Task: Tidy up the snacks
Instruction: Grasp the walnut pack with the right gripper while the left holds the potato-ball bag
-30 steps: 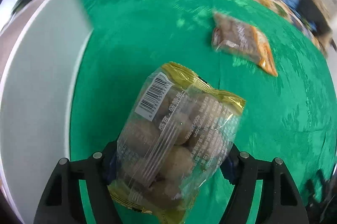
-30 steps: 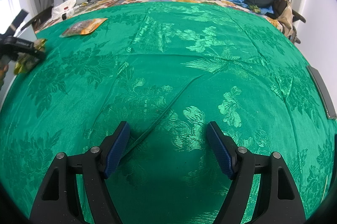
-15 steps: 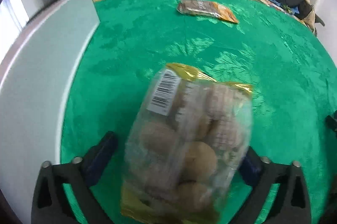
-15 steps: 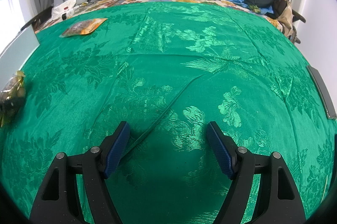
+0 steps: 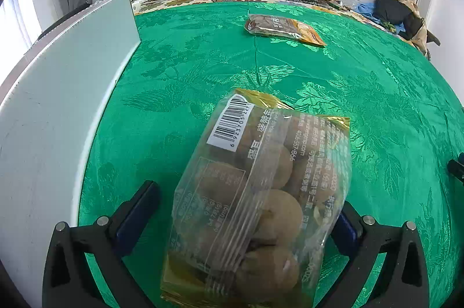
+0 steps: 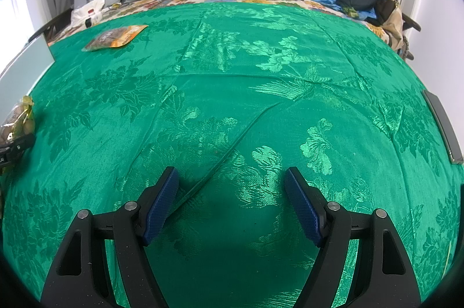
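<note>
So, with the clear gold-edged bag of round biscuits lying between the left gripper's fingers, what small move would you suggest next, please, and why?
Probably draw the left gripper straight back off the clear gold-edged bag of round biscuits. Its jaws stand wide, with the left finger clear of the wrapper, and the bag looks set down on the green patterned cloth.
</note>
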Demonstrator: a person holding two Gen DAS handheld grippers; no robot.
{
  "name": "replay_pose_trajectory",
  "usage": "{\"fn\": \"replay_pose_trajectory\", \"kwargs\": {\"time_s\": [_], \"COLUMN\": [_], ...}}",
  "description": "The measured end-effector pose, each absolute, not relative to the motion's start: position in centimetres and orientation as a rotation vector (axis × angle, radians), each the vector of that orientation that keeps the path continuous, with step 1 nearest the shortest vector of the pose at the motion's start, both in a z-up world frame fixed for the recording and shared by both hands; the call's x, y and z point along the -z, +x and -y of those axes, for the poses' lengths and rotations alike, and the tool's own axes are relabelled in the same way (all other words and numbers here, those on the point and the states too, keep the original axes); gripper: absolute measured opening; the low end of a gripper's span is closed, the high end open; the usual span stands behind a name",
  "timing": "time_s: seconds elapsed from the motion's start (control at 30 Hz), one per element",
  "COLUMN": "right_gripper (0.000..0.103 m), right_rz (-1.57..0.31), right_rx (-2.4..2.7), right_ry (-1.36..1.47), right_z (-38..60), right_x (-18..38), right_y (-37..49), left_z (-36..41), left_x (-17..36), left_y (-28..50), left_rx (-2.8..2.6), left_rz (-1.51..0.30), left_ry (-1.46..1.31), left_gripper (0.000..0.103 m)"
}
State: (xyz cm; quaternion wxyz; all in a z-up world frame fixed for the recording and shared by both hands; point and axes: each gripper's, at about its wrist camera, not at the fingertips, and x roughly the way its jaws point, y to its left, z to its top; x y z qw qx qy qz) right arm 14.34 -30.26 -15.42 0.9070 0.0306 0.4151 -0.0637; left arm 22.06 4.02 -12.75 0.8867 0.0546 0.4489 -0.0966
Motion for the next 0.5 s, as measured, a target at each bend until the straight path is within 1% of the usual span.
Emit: {"fn": "replay_pose_trajectory", "kwargs": {"time_s": [0.13,0.2,0.3,0.37,0.5], "right_gripper": [0.08,0.079,0.078,0.078,0.078], "right_rz": [-0.863,-0.913,-0.896,-0.887,-0.925], "right_rx": [0.105,-0.009,-0.179,-0.352,-0.569], "right_ry": [0.065,-0.005,-0.176,-0.257,-0.431], "right_z": [30.3,29.7,27.0,24.2,17.9], "right_x": [15.3,14.8,12.1,9.7,8.0], "right_y": [14.4,15.8,20.0,24.4,32.2], "left_z": [-4.1,-4.0,-4.1,-4.0,-4.1], "left_x": [12.8,12.7,12.7,12.7,12.7], "left_y": [22.1,22.1,22.1,22.1,22.4], "left_rx": [0.201,0.201,0.201,0.201,0.201], "left_rz": [-0.933,-0.933,-0.933,-0.933,-0.934], "left_ry": [0.113,0.113,0.114,0.113,0.113], "left_gripper": [0.103,0.103,0.103,0.103,0.103]}}
